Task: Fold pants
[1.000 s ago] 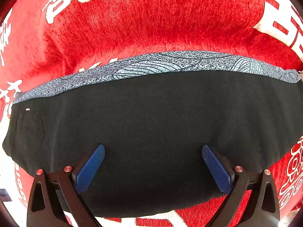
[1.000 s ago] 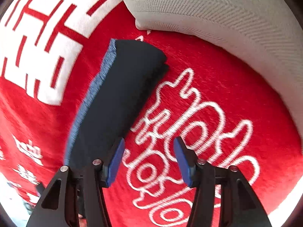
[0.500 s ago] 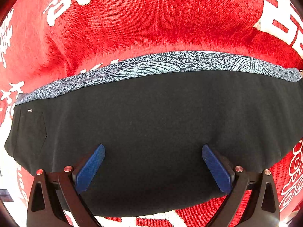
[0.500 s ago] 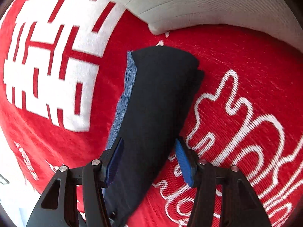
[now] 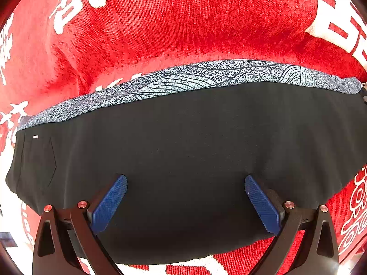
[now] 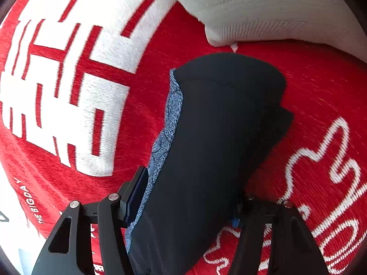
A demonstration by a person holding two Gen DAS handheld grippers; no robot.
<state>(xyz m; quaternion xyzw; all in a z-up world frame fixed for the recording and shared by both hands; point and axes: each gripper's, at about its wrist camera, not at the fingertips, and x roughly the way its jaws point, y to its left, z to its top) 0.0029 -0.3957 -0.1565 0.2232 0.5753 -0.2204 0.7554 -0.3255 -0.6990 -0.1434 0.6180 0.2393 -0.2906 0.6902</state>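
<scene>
Pants [image 5: 195, 160] folded on red blanket [image 5: 183, 23]; left gripper [image 5: 185, 202] spread over near edge.

Surface covering: red chenille-like woven blanket [image 5: 183, 23] with large white blocky characters and white looping line motifs [image 6: 321, 160], filling nearly the whole field in both wrist views. Small white lettering reading "THE BIGDAY" runs along one edge [image 6: 34, 204]. Cushion: cream ribbed fabric cushion [image 6: 263, 6], resting on the blanket's far side in the right wrist view. Light: bright, even, daylight-like; soft shadows.
</scene>
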